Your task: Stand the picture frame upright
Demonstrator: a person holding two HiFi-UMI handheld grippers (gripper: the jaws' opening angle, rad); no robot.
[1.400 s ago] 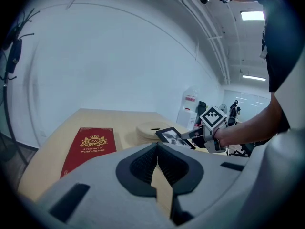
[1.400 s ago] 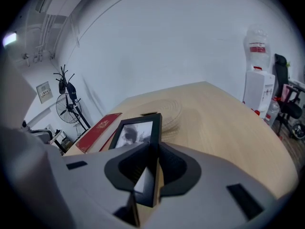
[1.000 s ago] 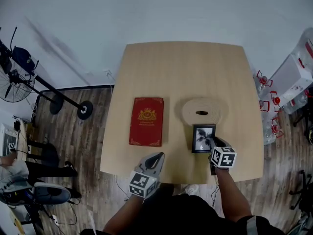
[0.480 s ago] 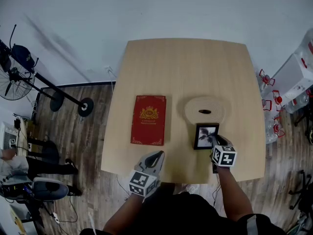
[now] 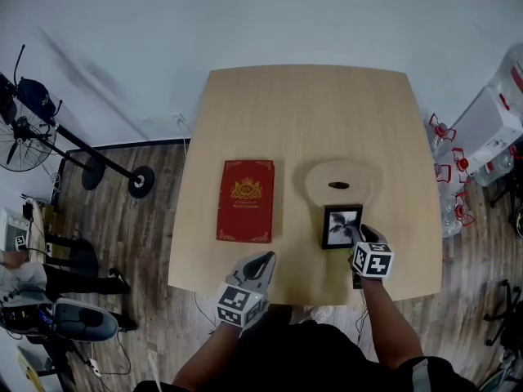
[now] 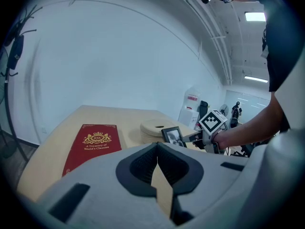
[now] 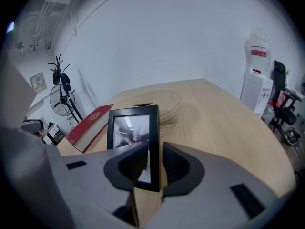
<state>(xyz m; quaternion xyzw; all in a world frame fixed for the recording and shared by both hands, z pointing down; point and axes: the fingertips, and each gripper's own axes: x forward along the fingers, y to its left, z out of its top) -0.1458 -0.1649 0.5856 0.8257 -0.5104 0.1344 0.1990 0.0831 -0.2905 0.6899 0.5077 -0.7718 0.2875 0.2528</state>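
A small black picture frame point(image 5: 341, 227) with a grey photo stands tilted on the pale wooden table point(image 5: 302, 113), just in front of a round woven mat point(image 5: 337, 184). My right gripper point(image 5: 357, 237) holds the frame's right edge. In the right gripper view the frame point(image 7: 133, 132) rises between the jaws of that gripper point(image 7: 153, 159), the left pad lies on the glass, and the jaws are just easing open. My left gripper point(image 5: 260, 261) hovers shut and empty over the table's near edge. From the left gripper view I see the frame point(image 6: 173, 136) past the closed tips of the left gripper point(image 6: 157, 149).
A red hardcover book point(image 5: 245, 201) lies flat left of the mat. A floor fan point(image 5: 24, 137) and a stand are on the wooden floor to the left. Water bottles and a white box point(image 5: 490, 129) stand to the right of the table.
Very little. The right gripper stays at the frame's near right edge and the frame looks slightly more upright. The left gripper has not moved.
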